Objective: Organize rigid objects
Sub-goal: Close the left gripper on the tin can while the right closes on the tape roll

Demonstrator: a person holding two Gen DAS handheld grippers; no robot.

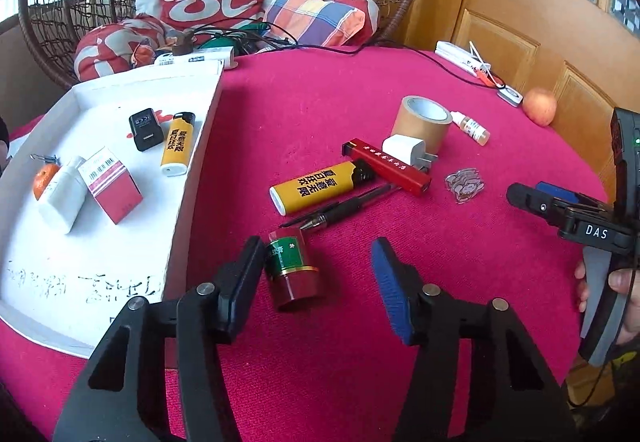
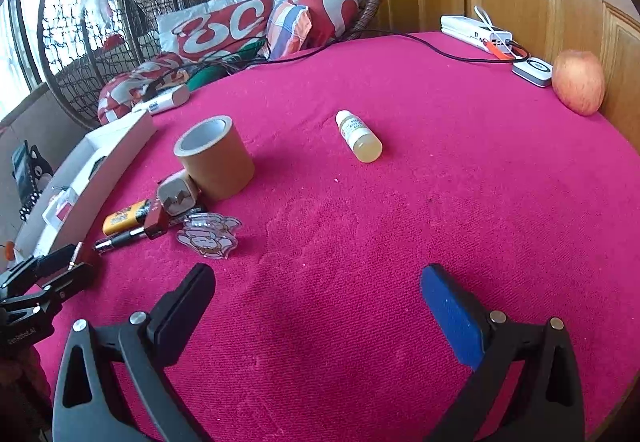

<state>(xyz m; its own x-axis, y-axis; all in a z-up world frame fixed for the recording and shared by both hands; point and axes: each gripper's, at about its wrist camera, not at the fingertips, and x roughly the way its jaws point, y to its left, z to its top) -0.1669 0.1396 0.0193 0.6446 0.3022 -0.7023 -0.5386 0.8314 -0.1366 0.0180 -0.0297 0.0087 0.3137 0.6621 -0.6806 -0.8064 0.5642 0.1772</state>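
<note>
My left gripper [image 1: 318, 268] is open around a small dark red jar with a green label [image 1: 292, 268], which touches the left finger [image 1: 250, 266]. Beyond it on the pink cloth lie a yellow lighter [image 1: 316, 187], a black pen [image 1: 340, 209], a red lighter [image 1: 386, 165], a white charger [image 1: 404, 149], a tape roll [image 1: 422, 123], a keychain charm [image 1: 464, 183] and a dropper bottle [image 1: 474, 129]. The white tray [image 1: 192, 177] at left holds several items. My right gripper [image 2: 318, 298] is open and empty over bare cloth, near the charm [image 2: 210, 236].
An apple [image 2: 578, 81] and a white power strip [image 2: 476, 31] with cables sit at the table's far right edge by the wooden door. A wicker chair with cushions [image 1: 216, 5] stands behind the table. The right gripper also shows in the left wrist view [image 1: 532, 197].
</note>
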